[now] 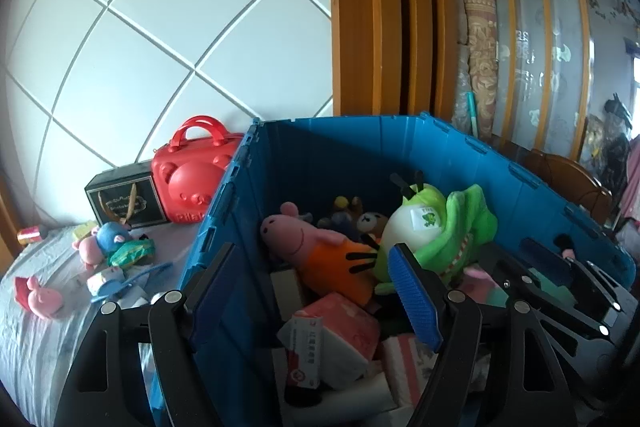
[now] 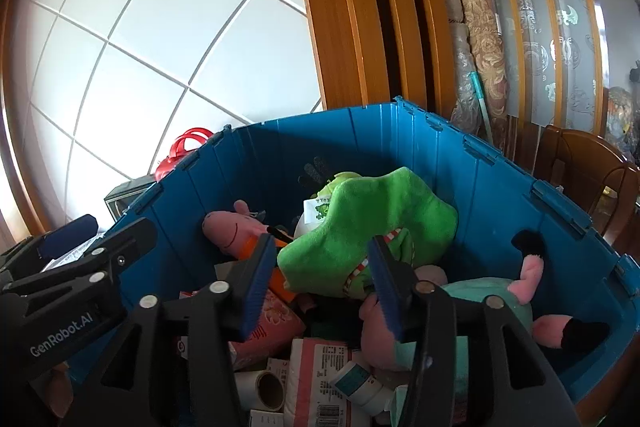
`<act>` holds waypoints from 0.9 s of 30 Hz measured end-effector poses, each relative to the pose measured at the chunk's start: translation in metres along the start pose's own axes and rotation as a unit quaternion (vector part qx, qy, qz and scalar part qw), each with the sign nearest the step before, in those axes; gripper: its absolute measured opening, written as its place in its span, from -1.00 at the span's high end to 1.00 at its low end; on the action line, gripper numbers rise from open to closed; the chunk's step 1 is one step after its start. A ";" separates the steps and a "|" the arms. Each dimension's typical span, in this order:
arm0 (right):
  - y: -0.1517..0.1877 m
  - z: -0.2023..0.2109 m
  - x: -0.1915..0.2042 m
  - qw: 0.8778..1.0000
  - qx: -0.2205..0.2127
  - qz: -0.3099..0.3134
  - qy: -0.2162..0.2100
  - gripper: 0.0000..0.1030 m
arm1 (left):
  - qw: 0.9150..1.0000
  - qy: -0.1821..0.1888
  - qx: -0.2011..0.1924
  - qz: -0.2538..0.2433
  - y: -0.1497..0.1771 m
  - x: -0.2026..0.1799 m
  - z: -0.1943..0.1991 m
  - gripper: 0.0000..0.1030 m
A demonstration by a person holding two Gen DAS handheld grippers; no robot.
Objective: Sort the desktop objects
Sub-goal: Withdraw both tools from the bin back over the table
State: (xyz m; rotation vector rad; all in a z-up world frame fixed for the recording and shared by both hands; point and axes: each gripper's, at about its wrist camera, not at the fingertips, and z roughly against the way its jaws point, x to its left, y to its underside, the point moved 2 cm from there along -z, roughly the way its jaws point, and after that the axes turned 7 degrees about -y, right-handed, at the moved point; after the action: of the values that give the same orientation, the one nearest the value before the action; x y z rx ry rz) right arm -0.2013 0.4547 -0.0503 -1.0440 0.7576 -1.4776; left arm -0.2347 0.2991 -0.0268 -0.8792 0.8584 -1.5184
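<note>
**Green plush toy lies loose in the blue crate**

The green plush toy [image 2: 368, 223] lies on top of the pile in the blue crate [image 2: 500, 195], against the pink pig plush [image 1: 316, 247]. The right claw [image 2: 320, 283] stands partly open around its lower edge, pads not pressing. The left claw [image 1: 308, 291] gapes wide, straddling the crate's left wall, holding nothing.

Blue crate [image 2: 500, 187], green plush [image 2: 360, 223], pink pig [image 1: 296, 231], red case [image 1: 192, 179].
</note>
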 end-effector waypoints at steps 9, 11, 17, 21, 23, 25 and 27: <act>-0.003 0.008 0.001 0.999 -0.029 -0.002 0.023 -0.49 | 0.999 -0.021 -0.019 0.044 0.008 0.044 0.029 -0.67; -0.003 0.008 0.002 0.999 -0.034 -0.008 0.032 -0.59 | 0.997 -0.034 -0.025 0.057 0.010 0.062 0.038 -0.70; -0.005 0.019 0.037 0.998 -0.058 -0.023 0.007 -1.00 | 0.991 -0.093 -0.039 0.085 0.021 0.122 0.062 -0.76; 0.001 0.022 0.078 0.998 -0.058 0.006 -0.001 -1.00 | 0.984 -0.134 -0.037 0.112 0.035 0.175 0.072 -0.81; 0.005 0.020 0.095 0.999 -0.050 0.011 0.015 -1.00 | 0.980 -0.150 -0.032 0.123 0.043 0.202 0.074 -0.82; 0.007 0.021 0.112 0.998 -0.052 0.014 0.021 -1.00 | 0.978 -0.165 -0.026 0.126 0.053 0.229 0.075 -0.82; 0.007 0.027 0.135 0.998 -0.064 0.013 0.014 -1.00 | 0.976 -0.178 -0.017 0.127 0.065 0.258 0.075 -0.82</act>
State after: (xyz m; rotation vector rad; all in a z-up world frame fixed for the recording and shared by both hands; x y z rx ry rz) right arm -0.1729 0.3236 -0.0193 -1.1069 0.8915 -1.4381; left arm -0.1636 0.0325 -0.0311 -0.9894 0.7026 -1.0868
